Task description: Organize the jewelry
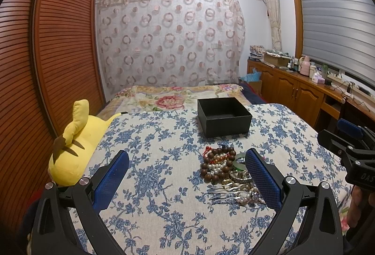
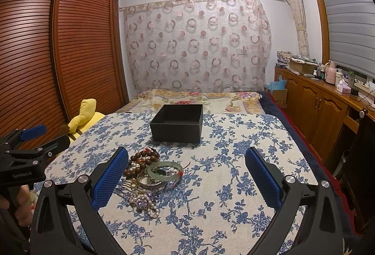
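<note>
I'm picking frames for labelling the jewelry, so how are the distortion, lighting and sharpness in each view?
Left wrist view: strong fisheye bending of the wardrobe, dark vignette corners; even indoor light, soft shadows; the jewelry pile is sharp but partly behind one blue pad of the left gripper. Right wrist view: same bending; the pale green bangle and black box are clear, no glare; right gripper jaws wide apart.
</note>
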Demonstrator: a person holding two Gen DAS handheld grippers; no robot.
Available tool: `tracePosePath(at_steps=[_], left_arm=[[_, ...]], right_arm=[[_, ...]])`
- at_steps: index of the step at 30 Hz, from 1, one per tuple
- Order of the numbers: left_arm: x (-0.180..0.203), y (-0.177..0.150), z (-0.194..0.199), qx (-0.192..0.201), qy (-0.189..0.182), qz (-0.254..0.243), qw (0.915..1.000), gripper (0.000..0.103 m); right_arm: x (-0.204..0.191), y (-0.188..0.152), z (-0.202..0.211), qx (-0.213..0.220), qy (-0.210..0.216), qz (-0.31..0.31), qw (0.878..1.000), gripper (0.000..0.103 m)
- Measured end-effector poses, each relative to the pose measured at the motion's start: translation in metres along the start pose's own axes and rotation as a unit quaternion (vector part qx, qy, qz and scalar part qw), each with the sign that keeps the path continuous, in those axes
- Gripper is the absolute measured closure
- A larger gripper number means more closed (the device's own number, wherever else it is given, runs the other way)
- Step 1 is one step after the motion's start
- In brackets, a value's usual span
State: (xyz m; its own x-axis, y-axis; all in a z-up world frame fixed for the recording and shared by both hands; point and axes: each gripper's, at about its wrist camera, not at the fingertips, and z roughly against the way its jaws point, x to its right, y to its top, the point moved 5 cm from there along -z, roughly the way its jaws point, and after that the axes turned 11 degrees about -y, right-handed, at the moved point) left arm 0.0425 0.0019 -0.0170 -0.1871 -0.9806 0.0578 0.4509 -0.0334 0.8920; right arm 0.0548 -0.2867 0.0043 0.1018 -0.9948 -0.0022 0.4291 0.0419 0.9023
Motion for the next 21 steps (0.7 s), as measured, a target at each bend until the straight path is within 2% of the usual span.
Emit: tracePosePath(at_steps=[13, 21], left_arm=[[0.0, 0.0, -0.001, -0.001, 0.001, 0.0, 1.0, 0.007], [-0.006, -0.011, -0.013, -0.021, -0.005, 0.007, 0.9997, 0.007]], right_arm=[[-0.006, 0.0, 0.003, -0.002, 0.001, 0.0, 1.0, 0.002], [-0.004, -0.007, -0.006, -0.007, 0.004, 0.003, 1.0, 0.002]])
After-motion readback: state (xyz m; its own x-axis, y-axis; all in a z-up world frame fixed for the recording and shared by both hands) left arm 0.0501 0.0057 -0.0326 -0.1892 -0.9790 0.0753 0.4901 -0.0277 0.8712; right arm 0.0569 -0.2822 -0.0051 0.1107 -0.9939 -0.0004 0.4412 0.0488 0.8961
